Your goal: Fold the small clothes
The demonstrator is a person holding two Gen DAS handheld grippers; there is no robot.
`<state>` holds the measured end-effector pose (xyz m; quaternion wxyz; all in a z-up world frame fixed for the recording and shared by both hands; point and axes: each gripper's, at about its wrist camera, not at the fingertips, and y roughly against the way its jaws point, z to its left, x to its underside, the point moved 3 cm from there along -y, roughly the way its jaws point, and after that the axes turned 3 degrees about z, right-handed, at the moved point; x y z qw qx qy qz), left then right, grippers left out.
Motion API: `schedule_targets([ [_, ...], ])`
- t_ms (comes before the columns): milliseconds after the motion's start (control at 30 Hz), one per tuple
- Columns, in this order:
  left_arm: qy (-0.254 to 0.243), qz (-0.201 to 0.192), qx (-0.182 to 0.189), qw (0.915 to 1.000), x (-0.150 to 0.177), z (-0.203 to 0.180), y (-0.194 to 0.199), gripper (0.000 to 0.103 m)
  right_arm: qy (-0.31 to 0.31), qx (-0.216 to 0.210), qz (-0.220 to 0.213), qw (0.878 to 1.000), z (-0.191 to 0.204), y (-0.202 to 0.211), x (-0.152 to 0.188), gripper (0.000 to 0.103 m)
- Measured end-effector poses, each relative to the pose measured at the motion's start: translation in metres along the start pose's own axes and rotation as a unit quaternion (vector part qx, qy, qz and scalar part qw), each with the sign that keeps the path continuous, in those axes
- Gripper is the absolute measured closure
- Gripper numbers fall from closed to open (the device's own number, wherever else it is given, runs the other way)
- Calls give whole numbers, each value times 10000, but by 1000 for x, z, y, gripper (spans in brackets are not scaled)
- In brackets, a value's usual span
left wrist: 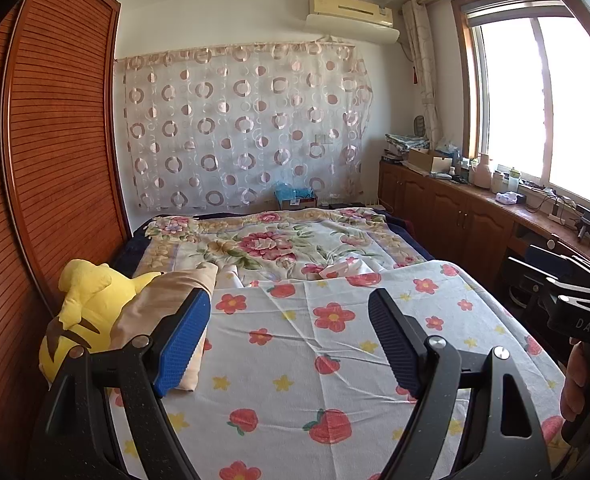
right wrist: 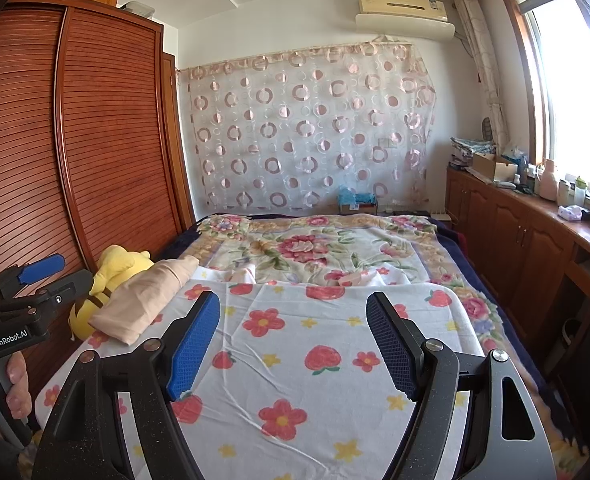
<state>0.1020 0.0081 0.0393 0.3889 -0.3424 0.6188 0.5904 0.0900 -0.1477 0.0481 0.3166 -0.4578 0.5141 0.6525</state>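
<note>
Two sets of tongs hover over the bed, both spread wide with nothing between their blue pads: the left tongs (left wrist: pixel 289 344) and the right tongs (right wrist: pixel 293 344) each point slightly downward across the strawberry-and-flower sheet (left wrist: pixel 335 360). The likely task item is the beige garment (right wrist: pixel 147 298), lying in a loose, elongated bundle at the left edge of the bed, resting against a yellow plush toy (right wrist: pixel 111 280) beside the slatted wooden wardrobe (right wrist: pixel 107 128). In the left wrist view the same beige garment (left wrist: pixel 163 300) sits just behind the left pad, partly hidden by it, so whether pad and cloth touch cannot be told. Judging by its soft rounded folds, the garment looks light, limp and thin; it should drape and slide rather than hold any shape, and a pinch in the middle would probably only bunch it. A better hold would be at an edge or corner, one for each set of tongs, so it can be drawn out flat on the open sheet before folding. Which end is hem or collar is not clear from here. A person's left hand (right wrist: pixel 3 392) grips the handle of the left tool at the lower left of the right wrist view, and the right hand (left wrist: pixel 587 384) shows at the right edge of the left wrist view; both tools are held side by side, at about the same height.
</note>
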Motion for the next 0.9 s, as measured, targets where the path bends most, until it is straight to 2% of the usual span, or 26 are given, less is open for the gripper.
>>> schedule_targets([
  [900, -2, -18, 3, 10000, 4, 2, -1, 21, -9, -16, -2, 10000, 0, 0, 1, 26],
])
